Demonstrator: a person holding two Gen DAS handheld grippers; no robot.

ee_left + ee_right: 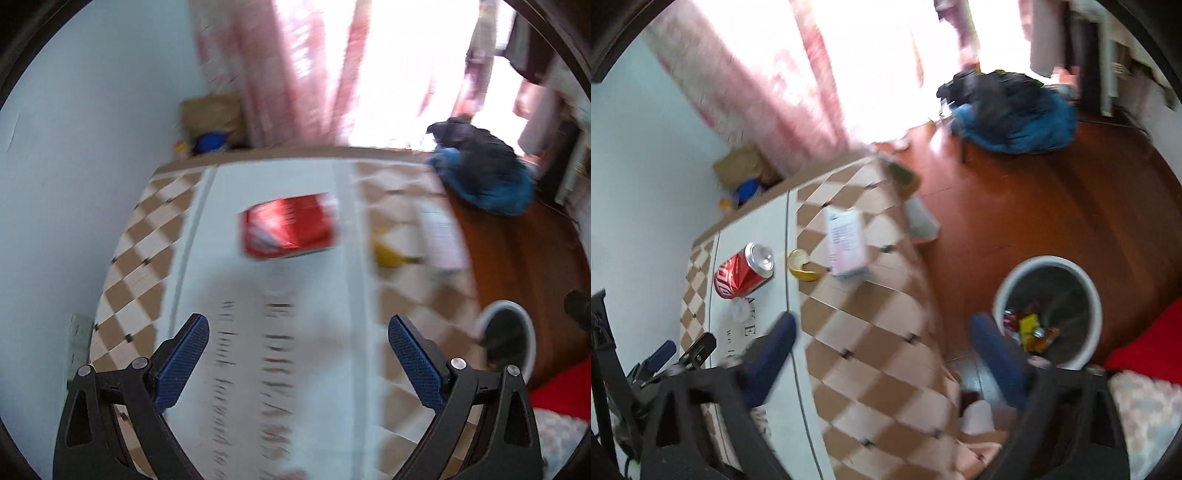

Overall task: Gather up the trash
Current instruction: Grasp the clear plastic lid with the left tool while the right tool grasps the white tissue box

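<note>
left hand-held gripper (297,369) hangs spread wide and empty over the checked surface (147,258), aimed at the red soda can (290,230) lying on its side on the white strip. right hand-held gripper (882,354) is also spread and empty, near the white bin (1045,310) on the floor. judged light, thin-walled, smooth and liable to roll; pinch across the can's mid-body gently, since it dents.
</note>
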